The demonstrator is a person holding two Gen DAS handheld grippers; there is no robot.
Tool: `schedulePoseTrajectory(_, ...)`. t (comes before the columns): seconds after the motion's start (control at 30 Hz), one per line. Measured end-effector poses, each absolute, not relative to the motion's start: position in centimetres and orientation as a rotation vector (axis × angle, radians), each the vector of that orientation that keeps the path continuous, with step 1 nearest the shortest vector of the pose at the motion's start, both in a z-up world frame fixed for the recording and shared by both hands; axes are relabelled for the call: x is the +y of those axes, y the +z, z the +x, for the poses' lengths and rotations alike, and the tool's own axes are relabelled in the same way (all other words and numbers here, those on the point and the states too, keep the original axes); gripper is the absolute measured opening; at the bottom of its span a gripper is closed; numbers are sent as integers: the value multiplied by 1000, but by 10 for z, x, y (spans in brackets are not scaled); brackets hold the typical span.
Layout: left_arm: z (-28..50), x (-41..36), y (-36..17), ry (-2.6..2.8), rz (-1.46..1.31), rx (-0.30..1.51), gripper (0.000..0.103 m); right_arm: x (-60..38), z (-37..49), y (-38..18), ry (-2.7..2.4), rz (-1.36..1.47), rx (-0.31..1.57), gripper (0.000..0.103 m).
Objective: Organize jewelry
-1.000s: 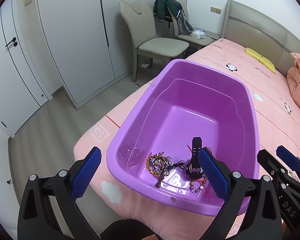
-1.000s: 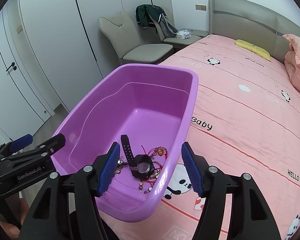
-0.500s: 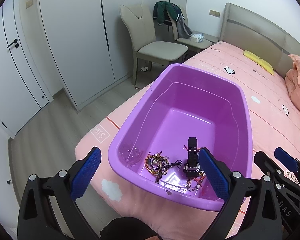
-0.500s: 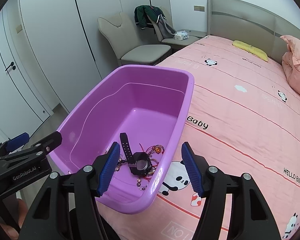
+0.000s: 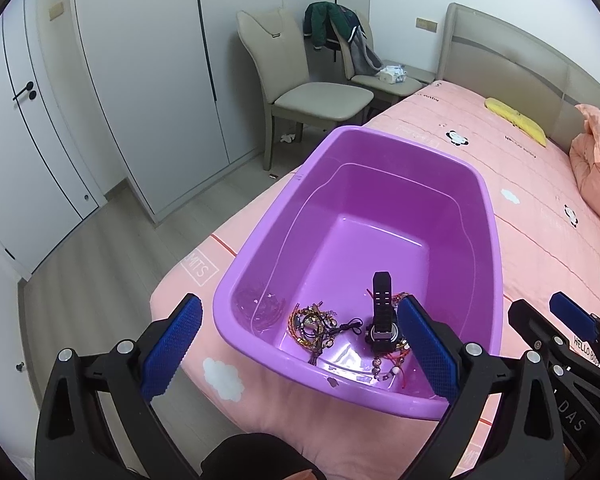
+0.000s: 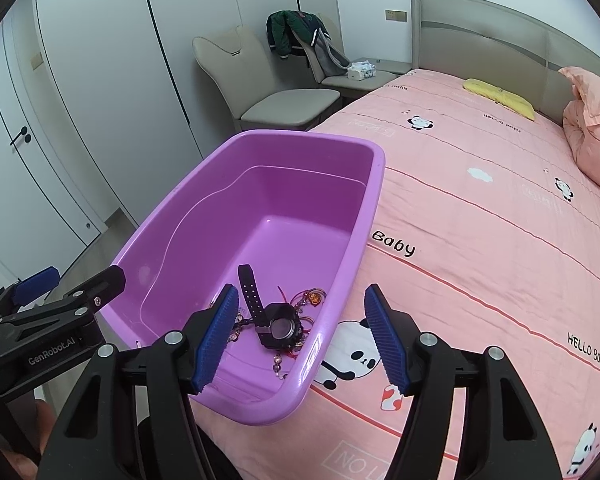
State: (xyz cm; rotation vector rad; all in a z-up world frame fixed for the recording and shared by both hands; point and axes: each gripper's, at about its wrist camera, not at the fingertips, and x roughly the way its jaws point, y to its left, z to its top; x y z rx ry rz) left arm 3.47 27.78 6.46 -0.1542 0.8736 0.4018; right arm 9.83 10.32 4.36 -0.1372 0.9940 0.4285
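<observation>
A purple plastic tub [image 5: 260, 236] [image 6: 374, 196] sits on the pink bed near its foot corner. In its near end lie a black wristwatch [image 5: 382, 316] [image 6: 276, 322], a tangle of gold and dark bracelets [image 5: 312, 326] and beaded red-string bracelets [image 5: 388, 364] [image 6: 312, 298]. My left gripper [image 5: 300, 348] is open and empty, held above and short of the tub's near rim. My right gripper [image 6: 302, 338] is open and empty over the tub's near right corner. Each gripper shows at the edge of the other's view.
The pink panda-print bed [image 6: 480, 240] stretches to the right, with a pink pillow [image 6: 592, 120] and a yellow cloth [image 6: 500, 96] by the headboard. Two beige chairs [image 5: 300, 80], one with a jacket, stand by white wardrobes [image 5: 140, 80]. Wood floor lies at left.
Both grippers have drawn back and up from the tub, which looks smaller and farther now. The jewelry lies where it was. Both jaws stay open.
</observation>
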Motion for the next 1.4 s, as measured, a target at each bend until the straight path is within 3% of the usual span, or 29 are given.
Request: schedulePoseTrajectory(1.4,38,284,63,419,-172,883,97,112,98,33,443,-154,1019,63)
